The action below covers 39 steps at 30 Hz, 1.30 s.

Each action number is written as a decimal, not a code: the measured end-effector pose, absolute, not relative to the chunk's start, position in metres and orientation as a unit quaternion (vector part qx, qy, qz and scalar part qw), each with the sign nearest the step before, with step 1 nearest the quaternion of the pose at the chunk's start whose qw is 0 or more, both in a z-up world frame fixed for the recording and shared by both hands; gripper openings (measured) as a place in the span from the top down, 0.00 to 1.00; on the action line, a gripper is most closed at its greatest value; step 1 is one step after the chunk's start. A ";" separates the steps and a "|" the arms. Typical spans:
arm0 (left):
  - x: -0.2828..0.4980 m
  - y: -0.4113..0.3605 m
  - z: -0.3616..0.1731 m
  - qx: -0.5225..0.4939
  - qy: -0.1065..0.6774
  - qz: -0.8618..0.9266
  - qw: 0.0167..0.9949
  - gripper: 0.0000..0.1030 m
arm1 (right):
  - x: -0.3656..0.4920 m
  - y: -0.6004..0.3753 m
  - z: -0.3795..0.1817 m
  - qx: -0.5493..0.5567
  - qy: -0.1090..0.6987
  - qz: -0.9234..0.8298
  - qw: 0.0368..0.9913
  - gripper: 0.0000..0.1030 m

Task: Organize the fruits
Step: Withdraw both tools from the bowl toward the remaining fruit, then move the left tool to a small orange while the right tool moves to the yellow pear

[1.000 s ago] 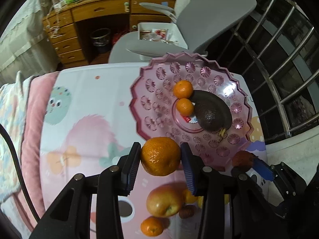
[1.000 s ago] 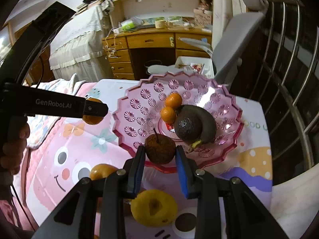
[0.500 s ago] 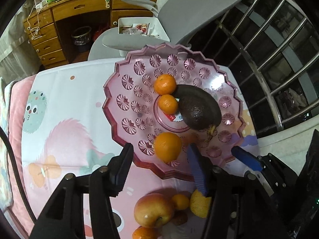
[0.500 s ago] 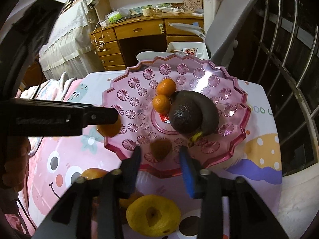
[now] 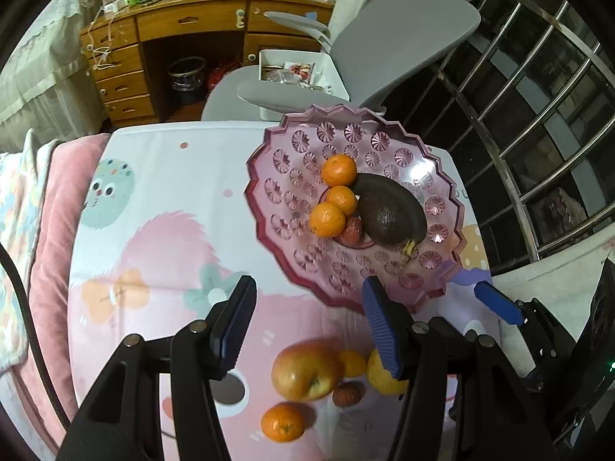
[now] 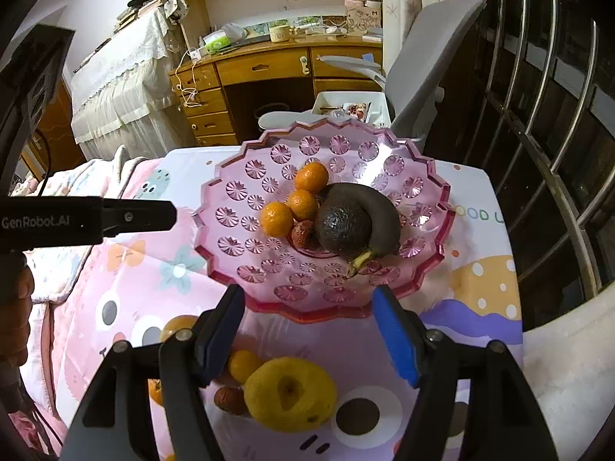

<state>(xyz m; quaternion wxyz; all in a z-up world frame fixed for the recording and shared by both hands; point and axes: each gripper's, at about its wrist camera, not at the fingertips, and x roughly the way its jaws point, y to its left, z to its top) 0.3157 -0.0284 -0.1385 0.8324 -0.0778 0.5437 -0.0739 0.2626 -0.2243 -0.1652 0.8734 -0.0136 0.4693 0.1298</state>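
Beyond both grippers, pink plate (image 5: 269, 192) carries three mandarins (image 5: 327, 219), an avocado (image 5: 388, 213) and a lychee (image 5: 351, 229). Left gripper (image 5: 307, 326): jaws apart, nothing between. Right gripper (image 6: 307, 334): jaws opening, empty. Loose fruit lies on the tablecloth (image 5: 161, 207) beneath them. Left view alone shows the apple (image 5: 305, 370); right view alone shows a hand (image 6: 15, 307) at its left edge.

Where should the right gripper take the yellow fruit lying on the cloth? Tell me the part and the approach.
Grip the yellow fruit across its widest middle, coming down from above with the right gripper, whose opening jaws are empty. It is round, with a dimple facing up, and a lychee sits close on its left, so set the fingers on the near and far sides, probably.
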 end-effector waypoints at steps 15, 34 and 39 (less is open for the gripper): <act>0.210 -0.015 -0.120 -0.116 0.527 -0.036 0.841 0.46 | 0.212 -0.232 -0.138 -0.023 0.452 0.152 0.879 0.27; 0.124 -0.032 -0.164 -0.137 0.572 -0.032 0.808 0.46 | 0.186 -0.235 -0.157 0.005 0.505 0.188 0.842 0.27; 0.115 -0.039 -0.186 -0.143 0.598 -0.031 0.788 0.46 | 0.188 -0.234 -0.170 0.000 0.521 0.190 0.832 0.27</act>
